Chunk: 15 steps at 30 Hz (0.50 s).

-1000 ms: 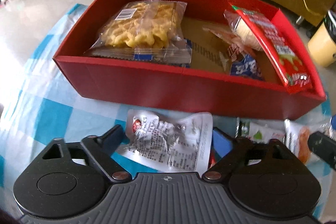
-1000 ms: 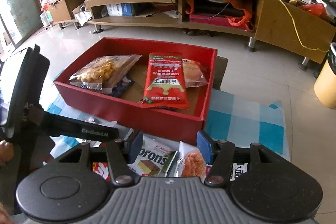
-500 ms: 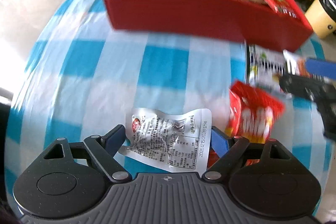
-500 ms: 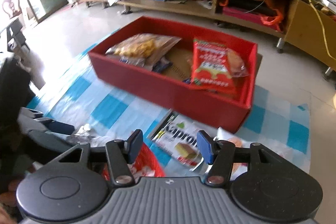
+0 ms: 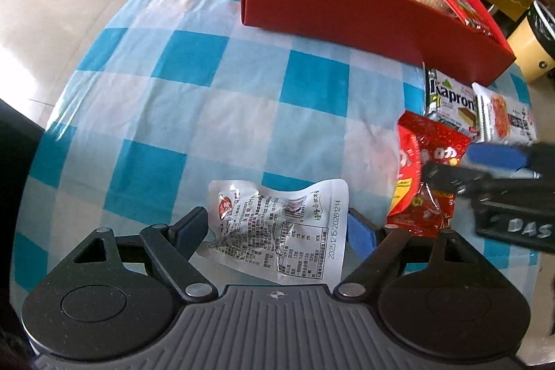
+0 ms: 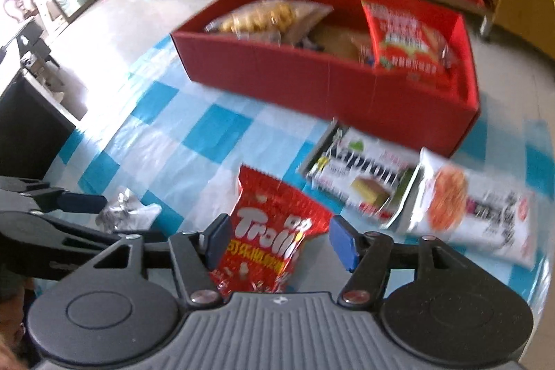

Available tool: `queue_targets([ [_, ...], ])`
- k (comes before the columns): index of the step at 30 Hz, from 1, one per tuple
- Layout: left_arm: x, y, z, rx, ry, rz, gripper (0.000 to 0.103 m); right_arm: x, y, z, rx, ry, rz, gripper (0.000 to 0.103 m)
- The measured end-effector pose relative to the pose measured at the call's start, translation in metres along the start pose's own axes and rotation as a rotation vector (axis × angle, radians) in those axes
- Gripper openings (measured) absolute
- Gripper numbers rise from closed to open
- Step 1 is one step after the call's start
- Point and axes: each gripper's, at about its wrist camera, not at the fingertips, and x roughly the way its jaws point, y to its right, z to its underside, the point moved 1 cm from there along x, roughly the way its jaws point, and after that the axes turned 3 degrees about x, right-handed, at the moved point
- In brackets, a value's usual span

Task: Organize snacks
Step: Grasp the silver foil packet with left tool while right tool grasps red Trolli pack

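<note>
A silver foil snack packet (image 5: 277, 231) sits between the pads of my left gripper (image 5: 277, 227), above the checked cloth. The jaws are closing and the pads press its two edges. A red Trolli bag (image 6: 274, 231) lies between the fingers of my right gripper (image 6: 277, 238). Those jaws are opening: the left pad touches the bag and the right pad stands apart from it. The left wrist view shows the right gripper (image 5: 447, 163) coming in from the right over the same red bag (image 5: 426, 141). The red box (image 5: 347, 9) stands at the far side of the cloth with several snack packs inside.
A white and green Kapron wafer pack (image 6: 364, 182) and a white packet with an orange picture (image 6: 478, 214) lie side by side on the blue and white checked cloth (image 5: 194, 85), just in front of the box. Wooden shelving and a yellow bin (image 5: 530, 47) stand behind.
My left gripper has pulled back from the red box, carrying the silver packet with it. My right gripper has tipped down over the red Trolli bag and its jaws have widened.
</note>
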Motion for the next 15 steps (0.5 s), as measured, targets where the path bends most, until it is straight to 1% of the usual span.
queue_targets([
  [2, -0.002, -0.001, -0.002, -0.002, 0.002, 0.009, 0.087, 0.003, -0.001, -0.001, 0.029, 0.011, -0.007, 0.062],
  [6, -0.005, 0.0, 0.0, -0.003, 0.001, 0.023, 0.087, 0.007, -0.003, -0.003, 0.086, 0.008, -0.05, 0.063],
  [8, -0.006, 0.0, -0.002, -0.001, 0.003, 0.024, 0.087, 0.008, -0.005, -0.004, 0.093, 0.008, -0.067, 0.063],
  [10, -0.004, 0.002, -0.003, 0.008, 0.006, 0.012, 0.087, 0.011, -0.007, -0.004, 0.085, 0.012, -0.055, 0.063],
  [12, -0.002, 0.006, -0.003, 0.018, 0.002, 0.006, 0.087, 0.015, -0.008, -0.004, 0.067, 0.006, -0.024, 0.063],
  [15, 0.002, 0.008, -0.003, 0.033, -0.008, 0.0, 0.088, 0.02, -0.009, -0.003, 0.032, -0.019, -0.002, 0.063],
])
